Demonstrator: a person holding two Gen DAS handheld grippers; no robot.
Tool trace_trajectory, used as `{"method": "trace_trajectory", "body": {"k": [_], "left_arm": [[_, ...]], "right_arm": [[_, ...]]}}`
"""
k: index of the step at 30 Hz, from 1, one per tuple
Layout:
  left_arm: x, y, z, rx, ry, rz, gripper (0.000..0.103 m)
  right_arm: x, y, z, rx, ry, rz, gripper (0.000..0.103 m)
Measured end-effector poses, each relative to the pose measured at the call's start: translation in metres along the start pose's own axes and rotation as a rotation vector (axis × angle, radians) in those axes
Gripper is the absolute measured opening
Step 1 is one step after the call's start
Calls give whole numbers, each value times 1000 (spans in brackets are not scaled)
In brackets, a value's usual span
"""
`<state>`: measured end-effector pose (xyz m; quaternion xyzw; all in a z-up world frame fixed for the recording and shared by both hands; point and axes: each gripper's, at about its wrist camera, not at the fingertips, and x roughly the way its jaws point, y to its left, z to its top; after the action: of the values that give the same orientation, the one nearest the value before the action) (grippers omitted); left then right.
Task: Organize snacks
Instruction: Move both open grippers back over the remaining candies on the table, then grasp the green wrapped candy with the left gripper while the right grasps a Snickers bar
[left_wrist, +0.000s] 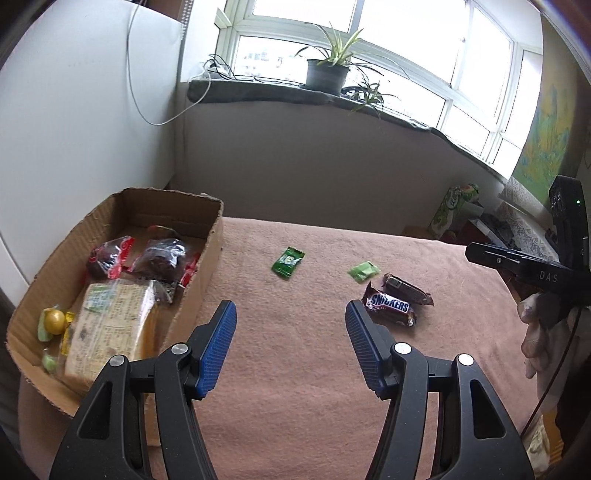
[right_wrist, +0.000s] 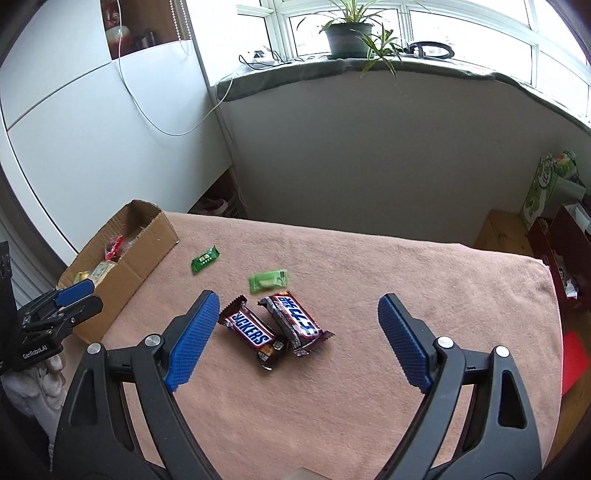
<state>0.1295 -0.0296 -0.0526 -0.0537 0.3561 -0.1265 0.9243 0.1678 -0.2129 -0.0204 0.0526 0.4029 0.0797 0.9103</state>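
Two Snickers bars lie side by side on the pink cloth, with a pale green packet and a dark green packet behind them. My right gripper hangs open above the bars, nothing between its pads. A cardboard box at the left holds a bread pack, red-wrapped cakes and small candies. My left gripper is open and empty over the cloth beside the box; the Snickers bar lies just right of its right finger.
A white cabinet stands behind the box. A grey wall under the windowsill with a potted plant borders the table's far edge. A green carton and dark boxes stand off the table's right end. A gloved hand holds the right gripper.
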Motion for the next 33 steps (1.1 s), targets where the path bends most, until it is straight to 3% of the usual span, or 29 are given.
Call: {"method": "trace_trajectory", "body": {"k": [8, 14, 19, 29, 33], "left_arm": [[35, -16, 8, 26, 47, 2, 61], [69, -26, 20, 60, 72, 8, 49], [97, -22, 28, 36, 82, 10, 48], [142, -6, 36, -2, 115, 45, 47], [150, -1, 35, -15, 141, 26, 47]], "right_arm": [[27, -8, -8, -13, 63, 61, 90], [49, -11, -8, -28, 95, 100, 86], [64, -13, -8, -44, 126, 140, 82], [80, -18, -8, -54, 140, 205, 81], [82, -19, -8, -56, 139, 218, 81]]}}
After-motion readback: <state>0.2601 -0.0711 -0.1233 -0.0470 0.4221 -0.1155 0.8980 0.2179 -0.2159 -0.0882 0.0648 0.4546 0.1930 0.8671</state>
